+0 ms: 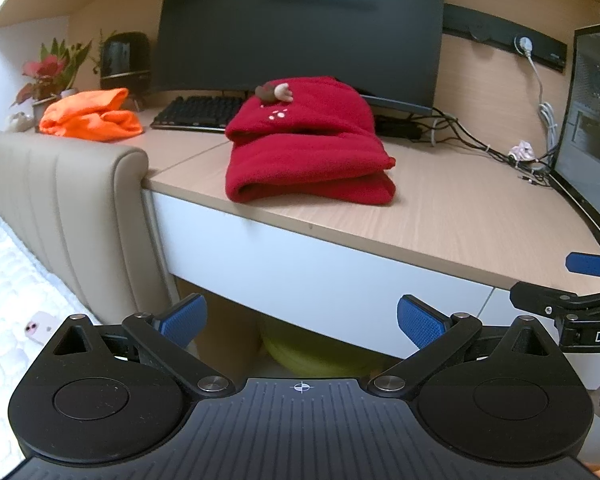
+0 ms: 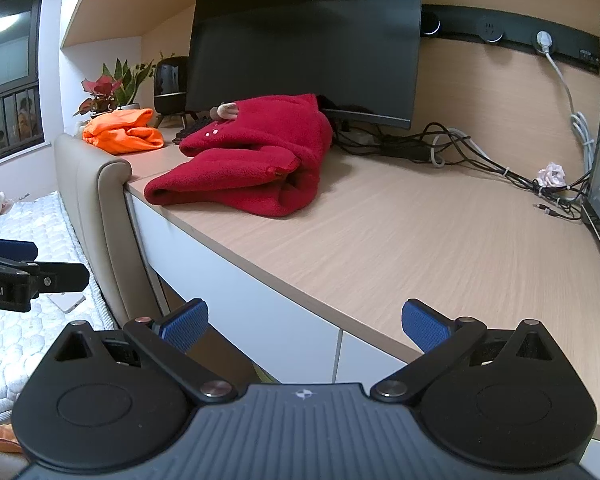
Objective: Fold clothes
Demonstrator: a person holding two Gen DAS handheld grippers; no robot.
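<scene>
A red fleece garment (image 1: 308, 148) lies folded in a thick bundle on the wooden desk (image 1: 440, 208), near its front edge; it also shows in the right wrist view (image 2: 252, 168). An orange garment (image 1: 92, 118) lies crumpled at the desk's far left, also in the right wrist view (image 2: 124, 132). My left gripper (image 1: 300, 320) is open and empty, held in front of and below the desk edge. My right gripper (image 2: 304, 322) is open and empty, also off the desk's front edge, to the right of the red garment.
A large monitor (image 1: 300, 28), a keyboard (image 1: 200, 114), a black speaker (image 1: 126, 60) and potted plants (image 1: 48, 76) stand at the back. Cables (image 2: 480, 156) run along the right rear. A second screen (image 1: 592, 128) stands at right. A padded headboard (image 1: 68, 208) and bed (image 2: 28, 240) lie left.
</scene>
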